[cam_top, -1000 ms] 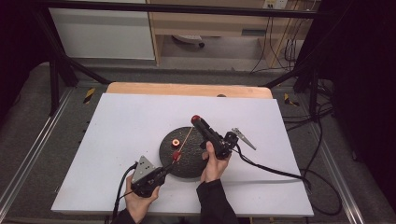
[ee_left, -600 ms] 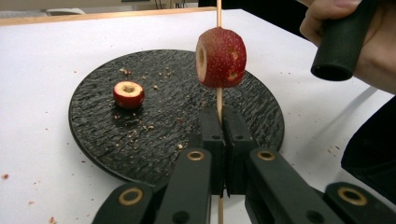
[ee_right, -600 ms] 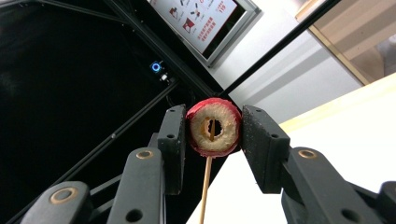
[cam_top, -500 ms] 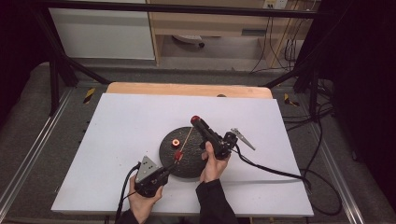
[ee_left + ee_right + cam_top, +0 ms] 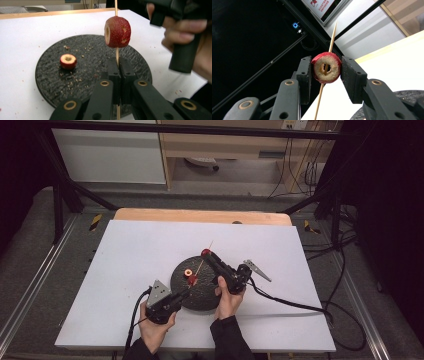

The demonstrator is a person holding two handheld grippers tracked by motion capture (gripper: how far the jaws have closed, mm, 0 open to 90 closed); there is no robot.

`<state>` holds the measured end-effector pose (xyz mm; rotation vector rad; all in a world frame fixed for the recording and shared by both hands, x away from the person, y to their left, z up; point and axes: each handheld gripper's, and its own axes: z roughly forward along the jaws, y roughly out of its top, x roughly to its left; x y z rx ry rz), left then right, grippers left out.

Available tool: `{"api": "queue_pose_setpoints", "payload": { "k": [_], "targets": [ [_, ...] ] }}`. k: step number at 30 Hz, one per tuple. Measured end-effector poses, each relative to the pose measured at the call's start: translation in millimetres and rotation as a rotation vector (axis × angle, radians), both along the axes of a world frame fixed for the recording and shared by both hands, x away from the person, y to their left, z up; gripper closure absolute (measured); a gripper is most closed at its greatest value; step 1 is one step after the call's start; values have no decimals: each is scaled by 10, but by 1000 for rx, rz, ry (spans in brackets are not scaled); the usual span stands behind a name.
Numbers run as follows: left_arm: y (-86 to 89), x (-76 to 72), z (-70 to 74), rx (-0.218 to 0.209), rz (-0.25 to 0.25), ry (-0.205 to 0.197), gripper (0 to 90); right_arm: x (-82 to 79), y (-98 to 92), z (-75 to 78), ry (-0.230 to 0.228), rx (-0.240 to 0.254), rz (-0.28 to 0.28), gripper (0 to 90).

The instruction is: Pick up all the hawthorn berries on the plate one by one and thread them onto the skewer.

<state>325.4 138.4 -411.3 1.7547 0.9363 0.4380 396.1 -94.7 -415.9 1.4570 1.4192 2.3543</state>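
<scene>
Right gripper view looks straight down the bore of a cored red fruit [image 5: 326, 67], probably a hawthorn, which the right claw [image 5: 326, 68] clamps by its two flanks. A thin wooden skewer [image 5: 329, 47] already runs through the hollow centre, entering from below and leaving past the top of the fruit, so stick and bore share one line.

Left gripper view shows the left claw [image 5: 117, 75] shut on the lower part of that skewer [image 5: 116, 53], holding it roughly upright, with the fruit [image 5: 117, 31] sitting higher up the stick, well clear of the jaw tips. A second cored fruit [image 5: 68, 61] lies on the dark round plate [image 5: 50, 87] among crumbs, off to one side.

From the high view, the skewer [image 5: 201, 265] slants from the left claw [image 5: 184, 292] near the plate's [image 5: 200, 297] front edge up and away toward the right claw [image 5: 206, 253], over the white tabletop [image 5: 125, 250].

The relation that matters is this: the fruit's bore lies along the skewer's long axis, and the left claw sits at the butt end. I judge the next move to be a slide of the fruit down the stick toward the left claw; any sideways tilt of the right hand could bend or snap the stick.
</scene>
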Motion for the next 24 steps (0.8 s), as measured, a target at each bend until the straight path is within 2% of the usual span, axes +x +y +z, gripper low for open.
{"api": "queue_pose_setpoints", "payload": {
  "k": [6,14,24],
  "targets": [
    [-36,81,28,-7,-10,1,885,-22,0,-8,-3,-15,13,619],
    [-72,171,68,4,-19,-2,885,-69,28,-68,0,-43,34,619],
    [-54,189,51,-3,-31,0,885,-90,36,-88,13,-69,58,615]
  ]
}}
